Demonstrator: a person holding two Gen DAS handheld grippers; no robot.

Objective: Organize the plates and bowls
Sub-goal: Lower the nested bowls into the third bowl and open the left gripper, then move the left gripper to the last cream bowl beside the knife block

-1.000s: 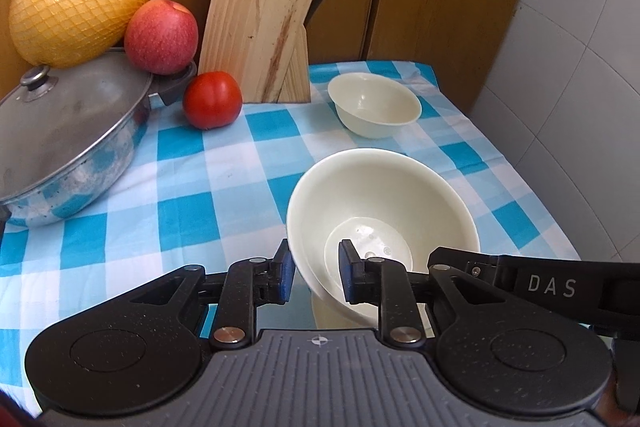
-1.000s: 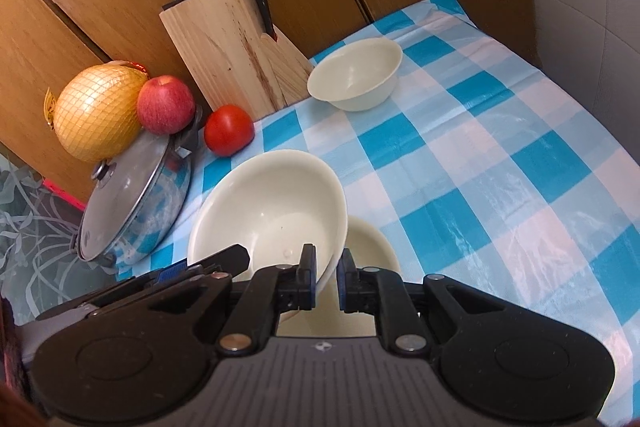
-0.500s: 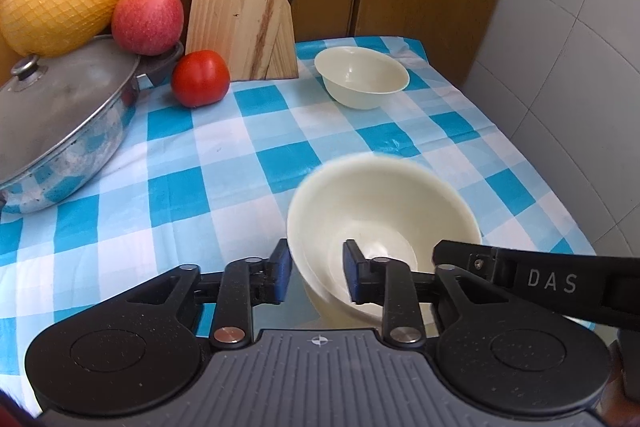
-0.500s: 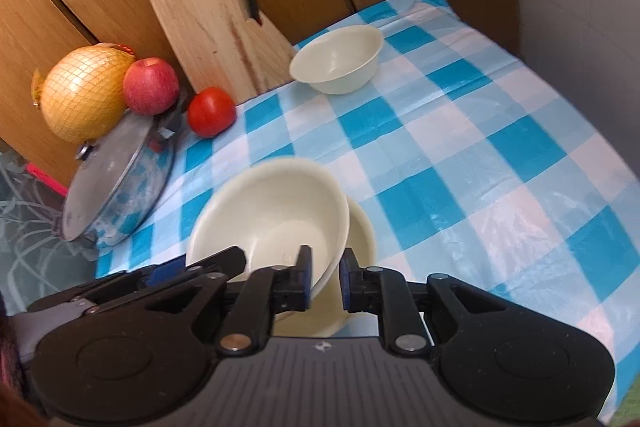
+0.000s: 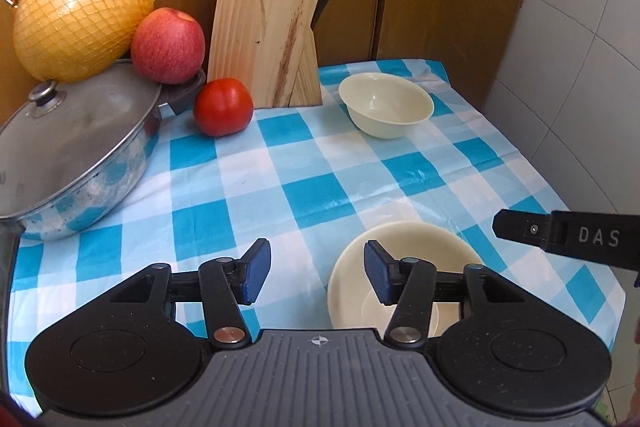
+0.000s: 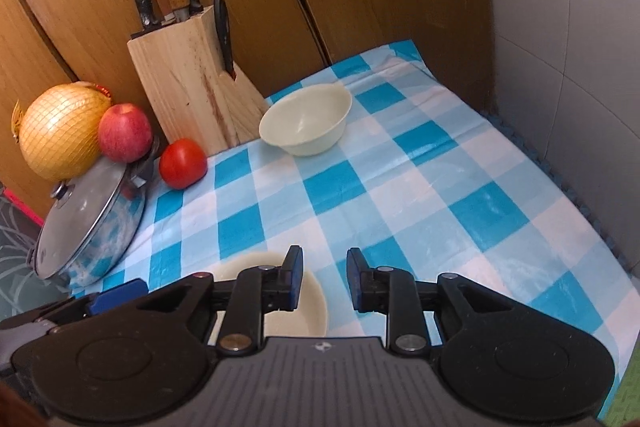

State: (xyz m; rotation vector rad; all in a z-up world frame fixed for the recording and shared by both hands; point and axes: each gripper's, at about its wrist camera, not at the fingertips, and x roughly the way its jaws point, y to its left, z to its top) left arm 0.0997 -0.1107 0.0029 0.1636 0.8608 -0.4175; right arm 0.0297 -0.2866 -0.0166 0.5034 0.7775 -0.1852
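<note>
Left wrist view: left gripper [image 5: 316, 277] jaws apart, just opened, gripping nothing; large cream bowl [image 5: 404, 247] down on the checked tablecloth [image 5: 304, 167] under the right finger; small bowl [image 5: 386, 105] far back beside the knife block [image 5: 266, 27]. Right wrist view: right gripper [image 6: 322, 279] jaws parted, just widened, empty; large bowl under the left finger.

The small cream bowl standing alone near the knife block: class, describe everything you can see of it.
The small cream bowl is round, plain and glossy, like ceramic or melamine, with a thin rim and walls tapering to a narrow base. It stands upright and empty on the blue-and-white checked tablecloth, towards the far end by the wooden panels. The pale wooden knife block stands close beside it; contact cannot be told. Nothing else touches it, and both grippers are well away from it.
</note>
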